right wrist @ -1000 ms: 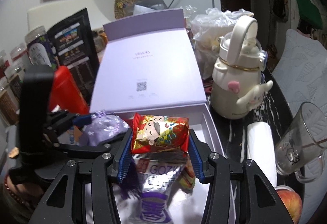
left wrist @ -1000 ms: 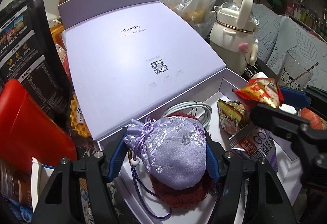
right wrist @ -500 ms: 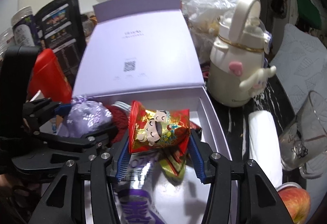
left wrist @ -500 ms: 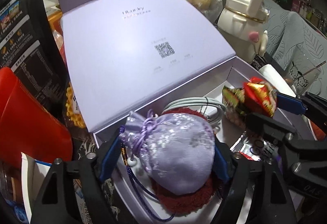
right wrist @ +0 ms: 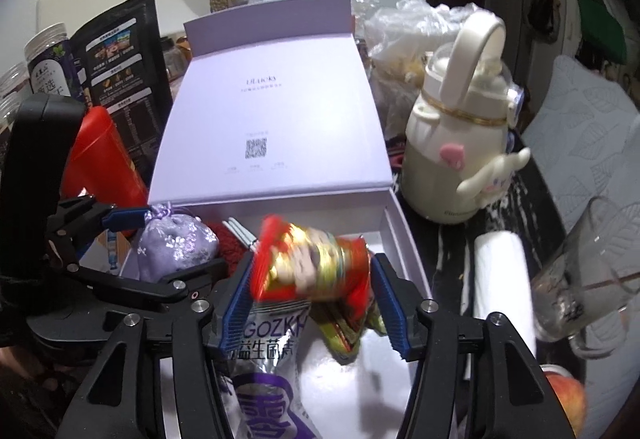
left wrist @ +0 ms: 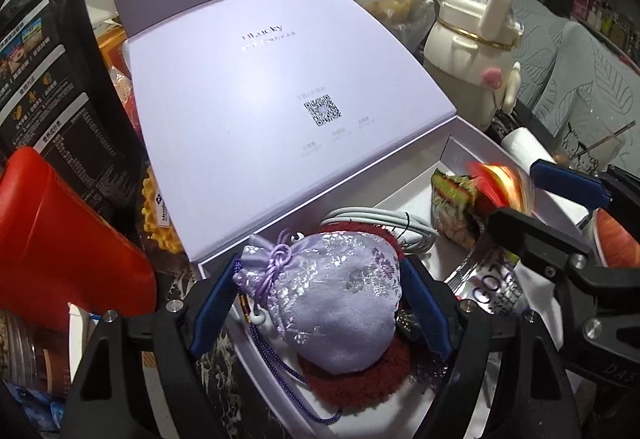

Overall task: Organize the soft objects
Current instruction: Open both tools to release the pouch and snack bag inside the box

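Note:
A lilac brocade drawstring pouch (left wrist: 332,299) lies on a dark red fuzzy item (left wrist: 356,379) at the left end of the open lilac gift box (left wrist: 472,137). My left gripper (left wrist: 320,303) has its jaws spread, with gaps on both sides of the pouch. The pouch also shows in the right wrist view (right wrist: 176,243). My right gripper (right wrist: 312,303) has its jaws apart around a red and gold snack packet (right wrist: 312,263), blurred, over the box's right half. The packet also shows in the left wrist view (left wrist: 500,187).
In the box lie a silver and purple sachet (right wrist: 264,371), a green and red packet (left wrist: 456,199) and a grey cable (left wrist: 384,223). Around it stand a cream kettle bottle (right wrist: 460,143), a glass mug (right wrist: 592,271), a white roll (right wrist: 500,279), a red container (left wrist: 60,239) and black bags (right wrist: 120,63).
The left gripper's jaws have opened off the pouch, which now rests on the red fuzzy item. The right gripper's jaws have widened and the snack packet is blurred, dropping between them.

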